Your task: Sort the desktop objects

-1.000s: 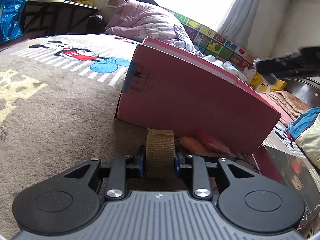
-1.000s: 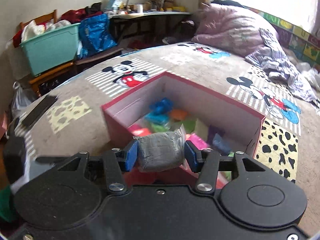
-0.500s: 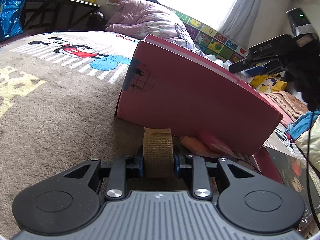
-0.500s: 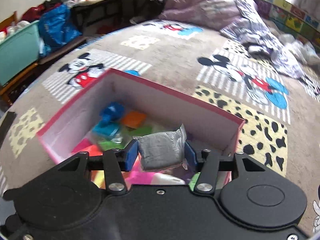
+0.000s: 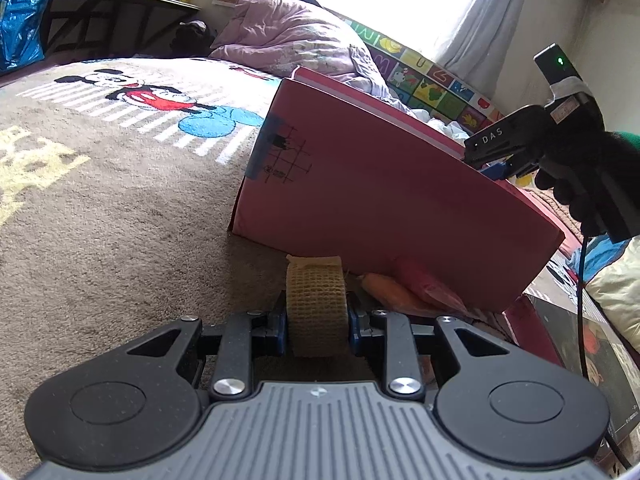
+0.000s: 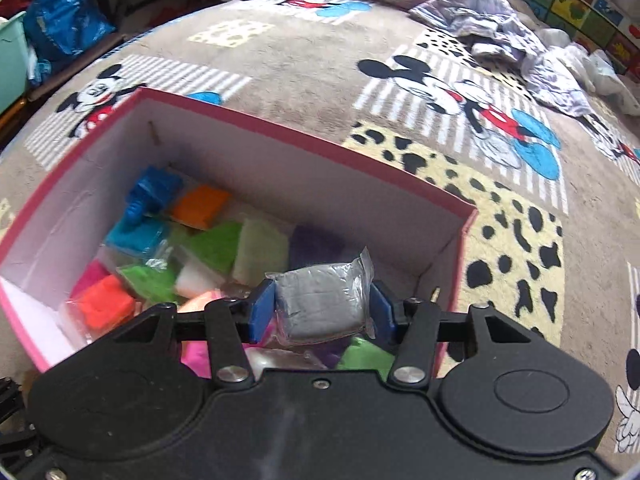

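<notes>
The grey clay block sealed in clear plastic wrap (image 6: 322,304) sits pinched between the blue pads (image 6: 261,310) of my right hand-held gripper (image 6: 322,308), which I hold above the open pink cardboard box (image 6: 304,140). The block hangs over the near right part of the box, clear of the contents below. Inside the box I see a heap of wrapped clay packets: a blue one (image 6: 154,194) and an orange one (image 6: 200,206) near the far wall, green ones (image 6: 216,246) in the middle, a red-orange one (image 6: 105,306) at the near left.

My left hand-held gripper (image 5: 316,314) is clamped on a tan roll of woven bandage tape (image 5: 316,304), standing upright on its edge between the pads. It is low over the brown Mickey Mouse bedspread (image 5: 120,200), just in front of the box's outer pink side wall (image 5: 380,192). An orange packet (image 5: 394,290) and a pink packet (image 5: 430,284) lie on the bedspread at the foot of that wall, just right of the roll. From this view the right hand-held gripper (image 5: 498,154) shows at the upper right, above the box rim, held by a black-gloved hand (image 5: 588,176).
</notes>
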A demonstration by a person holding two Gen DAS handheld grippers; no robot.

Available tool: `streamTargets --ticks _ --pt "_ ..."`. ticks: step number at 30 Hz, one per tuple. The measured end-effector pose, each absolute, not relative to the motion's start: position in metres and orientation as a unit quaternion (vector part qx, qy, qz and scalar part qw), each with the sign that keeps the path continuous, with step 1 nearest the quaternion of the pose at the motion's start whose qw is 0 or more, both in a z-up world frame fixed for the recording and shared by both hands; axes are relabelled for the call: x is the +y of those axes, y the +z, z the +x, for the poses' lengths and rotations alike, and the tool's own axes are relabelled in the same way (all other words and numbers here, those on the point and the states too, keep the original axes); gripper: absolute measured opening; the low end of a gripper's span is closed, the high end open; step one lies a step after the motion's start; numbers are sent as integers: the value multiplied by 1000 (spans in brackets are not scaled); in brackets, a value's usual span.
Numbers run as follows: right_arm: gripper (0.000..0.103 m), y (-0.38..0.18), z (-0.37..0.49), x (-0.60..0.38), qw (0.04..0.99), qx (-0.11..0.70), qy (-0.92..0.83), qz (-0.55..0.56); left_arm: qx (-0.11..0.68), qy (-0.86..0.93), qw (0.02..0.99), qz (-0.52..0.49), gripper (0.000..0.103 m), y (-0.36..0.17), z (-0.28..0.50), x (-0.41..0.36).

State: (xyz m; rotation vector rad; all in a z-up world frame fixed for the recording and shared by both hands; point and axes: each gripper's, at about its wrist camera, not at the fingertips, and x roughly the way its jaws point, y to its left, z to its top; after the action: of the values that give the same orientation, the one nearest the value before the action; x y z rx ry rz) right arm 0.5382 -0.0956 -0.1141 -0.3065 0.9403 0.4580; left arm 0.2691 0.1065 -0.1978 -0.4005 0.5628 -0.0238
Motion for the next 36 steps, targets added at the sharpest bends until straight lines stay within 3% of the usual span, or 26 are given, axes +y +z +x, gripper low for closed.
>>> streamTargets --ticks 6,11,19,28,36 --pt "65 -109 527 -103 865 430 220 -137 274 -11 942 -193 26 -198 268 106" --pt "65 -93 505 -112 876 402 238 -119 271 -9 944 -188 26 -198 266 105" --pt "75 -67 395 -156 897 323 299 -33 269 -2 947 -173 26 -196 260 101" --pt "79 -125 271 -221 892 329 305 59 302 12 941 -151 26 -186 248 88" --pt "79 -173 223 -257 885 355 279 116 328 23 935 -130 26 -177 230 79"
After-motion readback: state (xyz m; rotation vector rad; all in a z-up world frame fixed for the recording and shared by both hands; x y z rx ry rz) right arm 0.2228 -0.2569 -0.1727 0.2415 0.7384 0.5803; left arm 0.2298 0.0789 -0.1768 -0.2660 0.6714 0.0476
